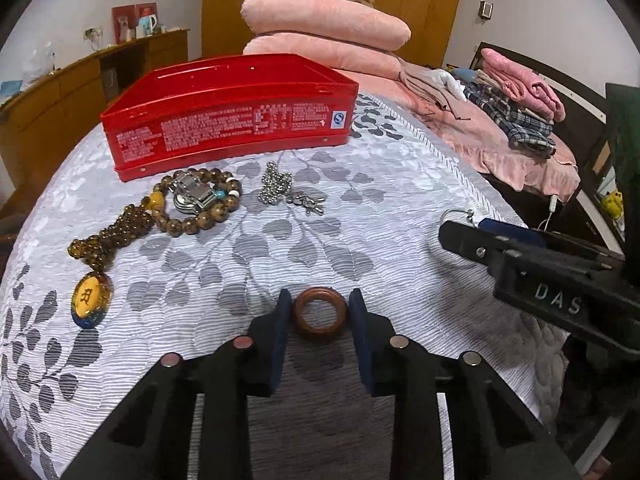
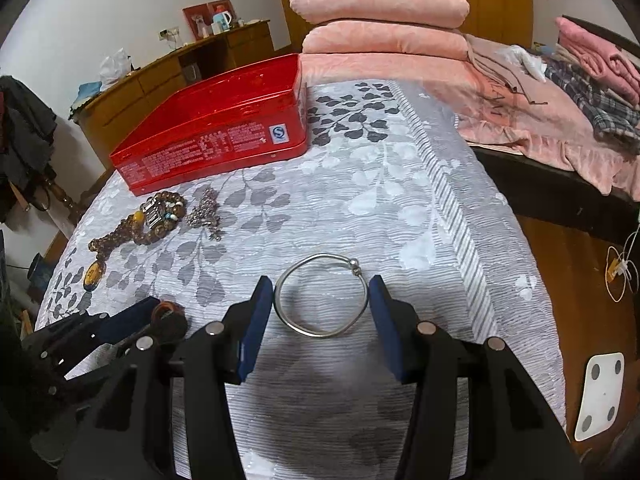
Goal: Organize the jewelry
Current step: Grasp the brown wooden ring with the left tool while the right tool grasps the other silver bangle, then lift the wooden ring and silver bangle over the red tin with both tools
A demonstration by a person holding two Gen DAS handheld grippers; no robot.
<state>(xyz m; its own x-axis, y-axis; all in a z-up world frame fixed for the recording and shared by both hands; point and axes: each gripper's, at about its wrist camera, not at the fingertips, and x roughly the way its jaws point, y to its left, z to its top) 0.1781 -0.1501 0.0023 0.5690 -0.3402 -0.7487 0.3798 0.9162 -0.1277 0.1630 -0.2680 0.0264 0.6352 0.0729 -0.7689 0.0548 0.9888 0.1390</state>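
A: Left gripper [image 1: 319, 312] first. Jaws part open, straddling the wood ring [image 1: 319, 316], which lies flat on the bed [image 1: 400, 208]. Pads sit just beside it; contact unclear, not lifted.

B: Right gripper [image 2: 321, 300]?

A: Jaws wide, either side of the silver bangle [image 2: 322, 295], also flat on the bed. Nothing held. Probably lined up so each one closes across its hoop.

B: Further out?

A: Bead bracelets [image 1: 192, 204] with a watch [image 1: 193, 196], a pendant [image 1: 90, 300], a ball chain [image 1: 276, 186], all piled just before the tin [image 1: 228, 120].

B: Why there?

A: Short carry, I'd guess. Tin's open, looks like the drop spot.
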